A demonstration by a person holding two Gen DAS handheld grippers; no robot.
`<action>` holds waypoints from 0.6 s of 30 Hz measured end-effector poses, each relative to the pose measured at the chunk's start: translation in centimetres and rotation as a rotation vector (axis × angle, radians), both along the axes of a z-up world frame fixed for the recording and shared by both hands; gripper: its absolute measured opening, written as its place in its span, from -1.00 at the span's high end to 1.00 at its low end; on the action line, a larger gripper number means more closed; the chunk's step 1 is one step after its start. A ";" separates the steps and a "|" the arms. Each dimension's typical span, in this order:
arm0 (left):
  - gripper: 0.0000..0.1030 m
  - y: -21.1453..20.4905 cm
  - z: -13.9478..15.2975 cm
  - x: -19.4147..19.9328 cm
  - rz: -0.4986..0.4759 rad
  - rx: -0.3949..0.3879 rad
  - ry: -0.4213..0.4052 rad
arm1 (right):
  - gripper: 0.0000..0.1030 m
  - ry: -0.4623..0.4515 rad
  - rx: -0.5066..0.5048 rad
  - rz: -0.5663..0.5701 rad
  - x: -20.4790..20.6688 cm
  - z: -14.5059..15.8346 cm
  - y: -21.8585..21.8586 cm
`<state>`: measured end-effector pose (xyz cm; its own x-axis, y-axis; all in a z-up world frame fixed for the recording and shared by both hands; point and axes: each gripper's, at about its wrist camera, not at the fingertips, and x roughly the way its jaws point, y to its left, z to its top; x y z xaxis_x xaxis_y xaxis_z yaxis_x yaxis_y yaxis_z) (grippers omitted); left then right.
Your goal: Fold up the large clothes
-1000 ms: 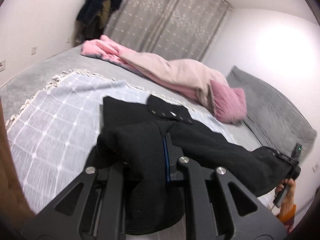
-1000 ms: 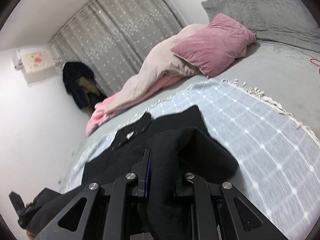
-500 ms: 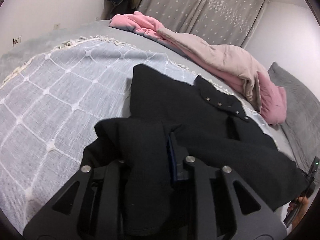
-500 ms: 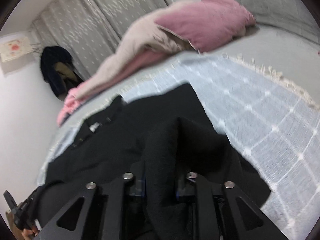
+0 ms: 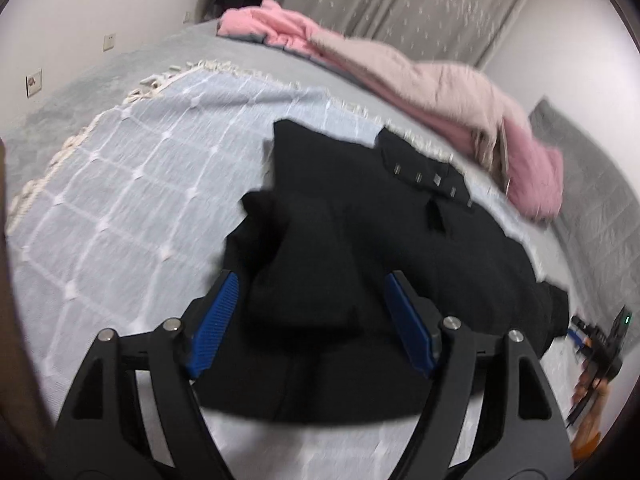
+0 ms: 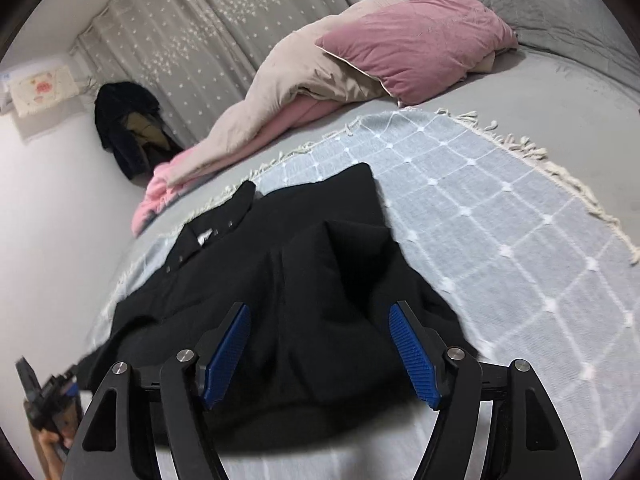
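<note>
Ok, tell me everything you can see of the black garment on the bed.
The black garment is a dark, matte, soft-looking top with a collar and a row of small metal snaps near the neck. It lies spread on the light blue checked blanket, its near edge folded up into a rumpled hump. The left gripper and right gripper straddle that hump, jaws opening, pads off the cloth.

My feeds were evenly lit by soft indoor light, with no hard shadows. In the left view a wall (image 5: 560,32) at two o'clock glared white, and motion blur smeared the curtain (image 5: 400,4) and the pink bedding (image 5: 420,80). The right view was sharper. Both bowed strongly toward dark vignetted rims. The black garment (image 6: 300,280) swallowed detail.
</note>
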<state>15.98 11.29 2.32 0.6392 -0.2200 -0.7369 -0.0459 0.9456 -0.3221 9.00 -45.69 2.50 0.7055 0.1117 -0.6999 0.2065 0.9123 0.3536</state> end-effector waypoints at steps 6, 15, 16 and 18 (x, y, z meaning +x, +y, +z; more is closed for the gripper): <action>-0.43 -4.6 -0.9 -1.1 -0.246 0.233 0.077 | -0.39 0.228 -0.176 0.061 -0.4 -2.1 1.5; -0.36 -10.7 -5.2 5.7 -0.443 0.171 0.191 | 0.23 0.288 -0.206 0.334 5.8 -4.5 9.2; -0.36 -11.1 -5.3 6.3 -0.449 0.181 0.184 | 0.25 0.281 -0.171 0.332 6.6 -4.9 9.5; -0.36 -12.0 -4.4 8.5 -0.451 0.210 0.163 | 0.25 0.260 -0.129 0.320 8.3 -5.1 9.8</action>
<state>24.50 -0.66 -2.13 0.3884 -0.2839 -0.8767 0.3467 0.9265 -0.1464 17.32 -35.85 -2.63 0.4477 0.1964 -0.8723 -0.0271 0.9781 0.2063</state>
